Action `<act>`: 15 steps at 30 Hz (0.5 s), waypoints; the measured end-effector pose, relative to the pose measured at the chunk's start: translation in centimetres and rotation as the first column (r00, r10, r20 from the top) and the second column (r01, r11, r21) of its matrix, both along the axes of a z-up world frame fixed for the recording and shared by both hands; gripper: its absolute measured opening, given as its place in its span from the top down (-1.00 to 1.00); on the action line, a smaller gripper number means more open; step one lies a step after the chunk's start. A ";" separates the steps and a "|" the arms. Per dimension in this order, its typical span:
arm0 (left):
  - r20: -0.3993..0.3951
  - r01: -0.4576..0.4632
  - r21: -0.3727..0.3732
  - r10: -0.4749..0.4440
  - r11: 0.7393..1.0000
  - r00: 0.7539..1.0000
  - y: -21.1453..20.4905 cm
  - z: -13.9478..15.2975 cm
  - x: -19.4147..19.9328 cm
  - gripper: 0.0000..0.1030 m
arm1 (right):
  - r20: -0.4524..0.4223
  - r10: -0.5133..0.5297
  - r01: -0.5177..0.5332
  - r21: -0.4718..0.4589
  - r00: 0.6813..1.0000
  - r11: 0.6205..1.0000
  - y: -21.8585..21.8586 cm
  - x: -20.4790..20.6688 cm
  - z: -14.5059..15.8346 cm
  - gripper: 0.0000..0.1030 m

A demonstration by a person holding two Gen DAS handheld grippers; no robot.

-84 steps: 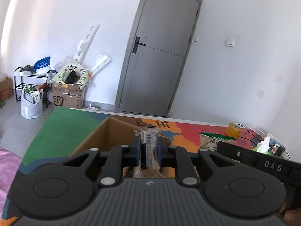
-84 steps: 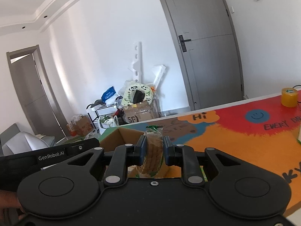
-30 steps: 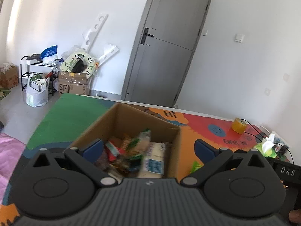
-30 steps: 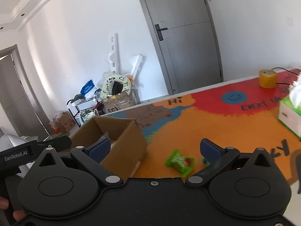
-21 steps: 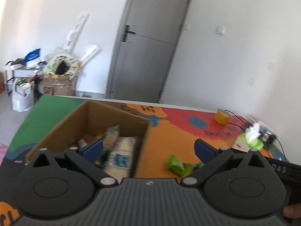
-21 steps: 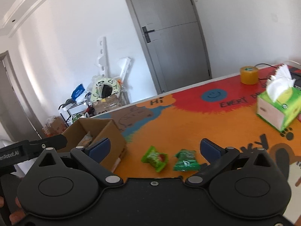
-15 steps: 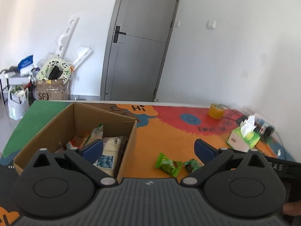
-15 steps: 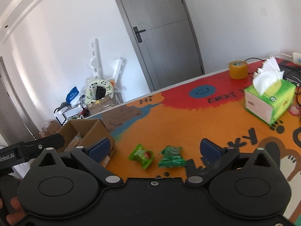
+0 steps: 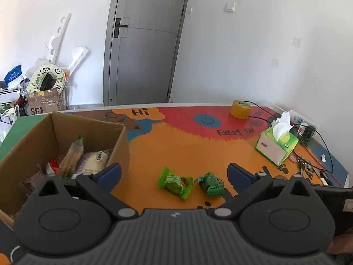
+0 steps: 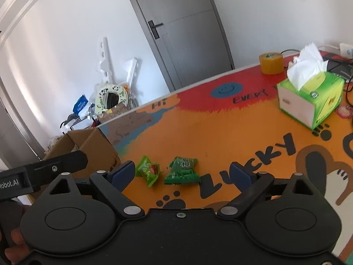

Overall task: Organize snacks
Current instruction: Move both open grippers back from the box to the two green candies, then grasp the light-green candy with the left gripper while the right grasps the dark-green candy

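Both tongs, left gripper (image 9: 174, 173) and right gripper (image 10: 183, 172), gape empty above two green foil snack packets (image 9: 175, 182) beside the open brown cardboard box (image 9: 120, 142).

Looks like a lived-in home room: plain white walls, a grey door (image 9: 141, 42) with a black lever handle, light switches (image 9: 230, 7). Cartoon-printed surface (image 9: 187, 141) carrying a tissue box (image 9: 275, 145) and tape roll (image 9: 240, 109). Household clutter heaped in the corner: a shipping carton (image 9: 45, 103), bags, white foam packing pieces (image 9: 58, 33).

Green tissue box (image 9: 276, 146) near yellow tape roll (image 9: 240, 109) on painted worktop (image 9: 176, 141); grey door (image 9: 143, 44) behind.
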State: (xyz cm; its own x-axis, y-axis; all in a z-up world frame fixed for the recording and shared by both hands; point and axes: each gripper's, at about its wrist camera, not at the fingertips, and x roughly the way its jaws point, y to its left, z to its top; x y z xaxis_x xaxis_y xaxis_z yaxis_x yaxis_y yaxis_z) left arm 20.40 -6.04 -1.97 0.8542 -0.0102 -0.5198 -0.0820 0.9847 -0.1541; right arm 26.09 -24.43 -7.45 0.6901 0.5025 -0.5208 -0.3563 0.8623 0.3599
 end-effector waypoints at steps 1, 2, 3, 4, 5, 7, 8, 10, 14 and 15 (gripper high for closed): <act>-0.003 0.001 -0.003 -0.001 1.000 1.000 -0.1 -0.1 0.2 -0.95 | -0.008 0.007 -0.007 -0.001 1.000 1.000 0.1 0.3 -0.3 -0.69; -0.009 0.001 -0.006 -0.002 1.000 1.000 -0.1 -0.2 0.4 -0.94 | -0.014 0.014 -0.014 0.000 1.000 1.000 0.3 0.5 -0.6 -0.62; -0.013 0.000 -0.005 0.000 1.000 1.000 -0.1 -0.4 0.6 -0.94 | -0.022 0.020 -0.020 0.000 1.000 1.000 0.4 0.8 -0.9 -0.60; -0.016 -0.002 -0.003 0.002 1.000 1.000 -0.1 -0.5 0.7 -0.94 | -0.029 0.026 -0.026 0.000 0.999 1.000 0.6 1.0 -1.2 -0.56; -0.018 -0.005 -0.007 0.005 1.000 1.000 -0.1 -0.7 1.0 -0.93 | -0.034 0.029 -0.029 0.000 0.999 1.000 0.7 1.3 -1.4 -0.51; -0.023 -0.015 -0.013 0.015 1.000 1.000 -0.2 -1.0 1.5 -0.84 | -0.042 0.033 -0.034 -0.003 0.999 0.999 1.1 1.9 -1.9 -0.39; -0.032 -0.015 -0.019 0.014 1.000 0.999 -0.2 -1.2 1.9 -0.75 | -0.045 0.037 -0.037 -0.002 0.998 0.999 1.2 2.2 -2.1 -0.30; -0.050 -0.019 -0.036 0.018 0.999 0.999 -0.1 -1.7 2.7 -0.66 | -0.058 0.044 -0.044 0.002 0.997 0.999 1.5 2.9 -2.5 -0.20; -0.062 -0.033 -0.037 0.031 0.999 0.998 0.1 -2.4 3.6 -0.56 | -0.073 0.053 -0.052 0.010 0.996 0.999 2.0 4.0 -3.3 -0.17; -0.056 -0.035 -0.023 0.034 0.999 0.998 0.0 -2.5 3.8 -0.56 | -0.076 0.055 -0.054 0.012 0.996 0.998 2.1 4.3 -3.5 -0.17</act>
State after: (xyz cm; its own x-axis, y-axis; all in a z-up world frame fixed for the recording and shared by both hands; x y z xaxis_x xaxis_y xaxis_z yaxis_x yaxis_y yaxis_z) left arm 24.15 -6.04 -4.43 0.8240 0.0055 -0.5666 -0.1247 0.9772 -0.1718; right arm 30.40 -22.32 -10.92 0.6201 0.5437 -0.5656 -0.3736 0.8386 0.3965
